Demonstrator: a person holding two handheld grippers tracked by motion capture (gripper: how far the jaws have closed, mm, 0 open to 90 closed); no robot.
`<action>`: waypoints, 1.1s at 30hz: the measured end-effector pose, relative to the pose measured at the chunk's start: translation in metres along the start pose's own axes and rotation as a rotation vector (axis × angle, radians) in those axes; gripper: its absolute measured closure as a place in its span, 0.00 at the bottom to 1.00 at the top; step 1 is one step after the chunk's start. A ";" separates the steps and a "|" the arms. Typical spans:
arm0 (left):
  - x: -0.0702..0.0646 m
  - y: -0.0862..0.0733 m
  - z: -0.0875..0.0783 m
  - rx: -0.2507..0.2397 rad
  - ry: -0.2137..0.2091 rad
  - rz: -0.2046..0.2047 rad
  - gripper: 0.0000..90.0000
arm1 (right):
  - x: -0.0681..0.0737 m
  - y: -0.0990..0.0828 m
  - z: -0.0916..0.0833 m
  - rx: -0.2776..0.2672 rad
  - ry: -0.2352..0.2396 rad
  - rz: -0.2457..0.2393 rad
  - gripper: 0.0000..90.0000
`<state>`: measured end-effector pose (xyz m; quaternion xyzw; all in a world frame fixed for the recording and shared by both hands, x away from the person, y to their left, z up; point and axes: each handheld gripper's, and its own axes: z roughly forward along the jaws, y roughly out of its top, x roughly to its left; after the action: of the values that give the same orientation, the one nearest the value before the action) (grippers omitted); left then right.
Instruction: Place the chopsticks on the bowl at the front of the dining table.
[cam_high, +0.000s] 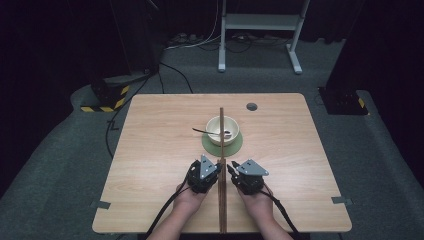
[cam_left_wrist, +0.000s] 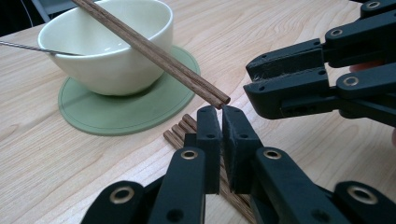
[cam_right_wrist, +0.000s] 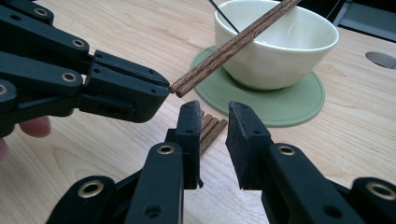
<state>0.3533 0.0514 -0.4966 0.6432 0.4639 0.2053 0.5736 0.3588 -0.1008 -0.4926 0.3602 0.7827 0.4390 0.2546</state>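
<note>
A cream bowl (cam_high: 223, 130) stands on a green coaster (cam_high: 235, 145) at mid table, with a metal spoon (cam_high: 201, 131) in it. One pair of brown chopsticks (cam_left_wrist: 154, 51) lies across the bowl's rim, its near end overhanging the coaster. More chopsticks (cam_left_wrist: 176, 133) lie flat on the table (cam_high: 150, 150) and run toward the front edge (cam_high: 223, 210). My left gripper (cam_left_wrist: 221, 114) hovers just above their far ends, jaws shut with nothing between them. My right gripper (cam_right_wrist: 215, 119) faces it from the other side, open, with nothing in the gap.
A round grey hole (cam_high: 251, 106) marks the table behind the bowl. Beyond the table, on the floor, stand a white metal frame (cam_high: 260, 30), cables and a yellow-and-black striped base (cam_high: 107, 100).
</note>
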 end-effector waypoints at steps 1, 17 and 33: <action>0.000 0.000 -0.001 0.004 0.000 0.005 0.94 | 0.001 0.000 0.000 0.001 -0.002 0.014 0.83; 0.003 -0.007 -0.011 0.016 -0.011 -0.003 0.82 | -0.002 -0.005 0.000 0.008 0.001 0.010 0.78; 0.047 -0.018 -0.056 0.049 0.053 -0.085 0.54 | -0.022 -0.025 -0.010 0.049 -0.055 0.034 0.53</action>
<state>0.3251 0.1192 -0.5110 0.6311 0.5105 0.1861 0.5536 0.3568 -0.1316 -0.5075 0.3916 0.7796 0.4141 0.2595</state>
